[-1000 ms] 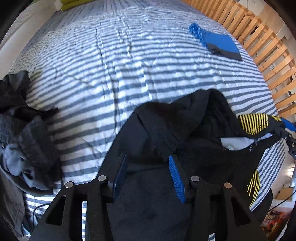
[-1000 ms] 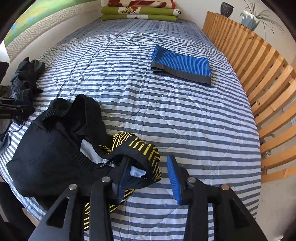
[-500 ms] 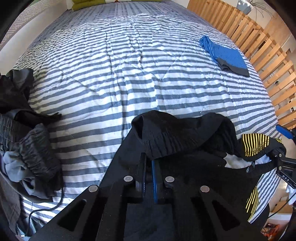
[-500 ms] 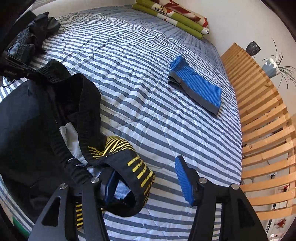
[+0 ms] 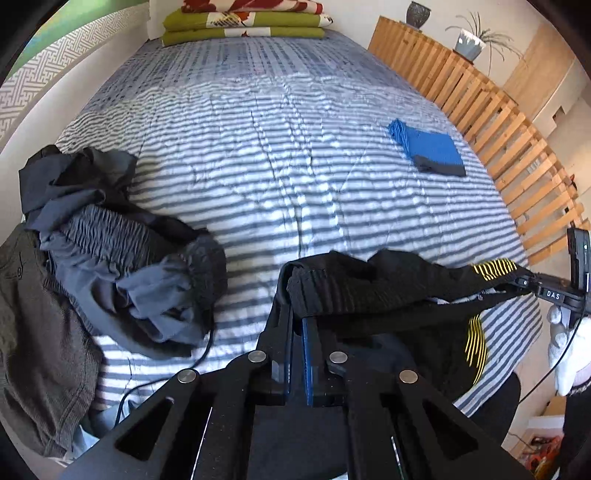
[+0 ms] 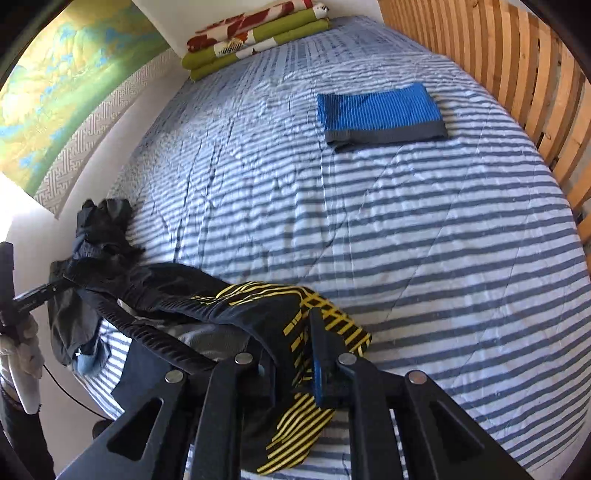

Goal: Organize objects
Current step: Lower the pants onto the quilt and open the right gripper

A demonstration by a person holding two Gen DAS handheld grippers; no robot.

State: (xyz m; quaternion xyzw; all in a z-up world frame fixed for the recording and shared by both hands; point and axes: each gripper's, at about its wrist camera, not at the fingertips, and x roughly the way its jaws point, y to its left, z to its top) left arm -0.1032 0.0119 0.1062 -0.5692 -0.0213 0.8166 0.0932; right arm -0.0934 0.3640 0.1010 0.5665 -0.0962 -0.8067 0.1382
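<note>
Stretching sideways between both tongs (image 5: 297, 325) (image 6: 295, 350): black-and-yellow shorts (image 5: 388, 291).

Black shorts (image 5: 388, 291) drop behind the left tongs (image 5: 297, 332), lower half unseen; the grey clothes pile (image 5: 110, 258) runs off frame's left edge.

A bed with a blue-and-white striped quilt (image 5: 280, 155) fills most of the scene. At its far end lies a stack of folded green blankets (image 5: 243, 27) with a red and white patterned one on top. A slatted wooden frame (image 5: 491, 110) runs along the right side of the bed. Beyond it, far right, stand a dark vase (image 5: 414, 13) and a potted plant (image 5: 470, 42). On the left wall hangs a green and yellow picture (image 6: 62, 85) with a patterned grey border.
</note>
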